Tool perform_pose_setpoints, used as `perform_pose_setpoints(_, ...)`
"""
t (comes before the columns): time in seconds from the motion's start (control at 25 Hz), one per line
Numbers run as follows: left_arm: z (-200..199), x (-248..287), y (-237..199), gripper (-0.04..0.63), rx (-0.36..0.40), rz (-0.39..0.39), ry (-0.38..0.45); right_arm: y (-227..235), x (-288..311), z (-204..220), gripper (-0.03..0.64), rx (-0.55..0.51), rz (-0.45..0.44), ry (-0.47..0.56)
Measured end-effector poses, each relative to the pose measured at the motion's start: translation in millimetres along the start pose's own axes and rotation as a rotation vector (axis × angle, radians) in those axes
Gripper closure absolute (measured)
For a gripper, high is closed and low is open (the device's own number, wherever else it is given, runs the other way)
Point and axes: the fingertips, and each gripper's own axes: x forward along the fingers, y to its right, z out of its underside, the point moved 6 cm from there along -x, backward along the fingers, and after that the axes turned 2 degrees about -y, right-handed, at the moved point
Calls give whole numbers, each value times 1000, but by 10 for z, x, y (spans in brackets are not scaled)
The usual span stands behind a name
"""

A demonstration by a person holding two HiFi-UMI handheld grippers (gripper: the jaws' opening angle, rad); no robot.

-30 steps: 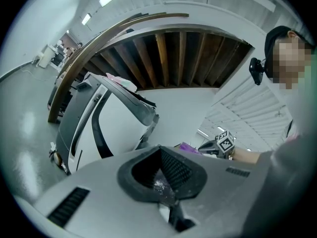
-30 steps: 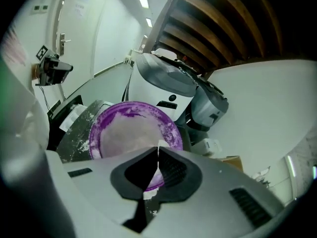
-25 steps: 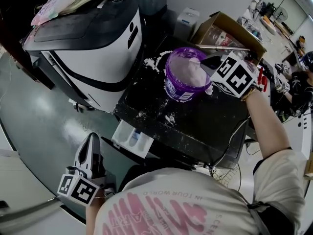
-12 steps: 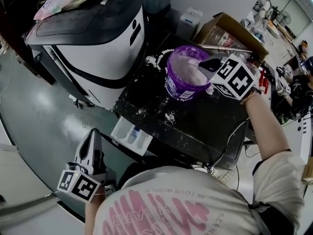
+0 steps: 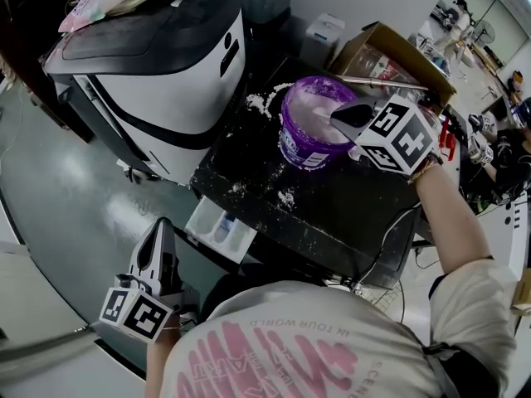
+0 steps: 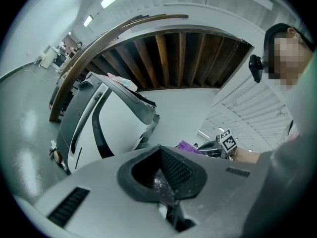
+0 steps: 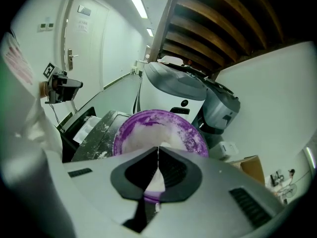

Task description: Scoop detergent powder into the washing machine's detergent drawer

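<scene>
Looking like lab/test space, not home: washer (image 5: pixel 158 65) sitting loose on bare floor (image 5: pixel 66 181), cardboard box (image 5: pixel 390 52) lying around, cables (image 5: pixel 397 230) dangling, strip lights (image 7: pixel 138 4) glowing overhead.

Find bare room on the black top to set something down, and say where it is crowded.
Bare: the black top between the purple tub and its near right edge. Crowded: spilled powder left of the tub, cardboard box behind.
</scene>
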Motion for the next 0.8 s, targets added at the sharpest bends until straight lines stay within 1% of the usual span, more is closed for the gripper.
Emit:
perform_pose_setpoints(0.16,21,58,10,594,-4,11,0,-31,0,19,612,0,-20,17)
perform_pose_setpoints(0.36,68,124,40,594,-14,34,-10,-95,-70,17,612,20,-34,10)
perform_pose_setpoints(0.52,72,176,56,594,-16,54,-13,-159,-100,11,612,56,-64,20)
perform_pose_setpoints(0.8,70,224,80,594,-19,78,-16,-234,-153,-45,612,162,-136,55)
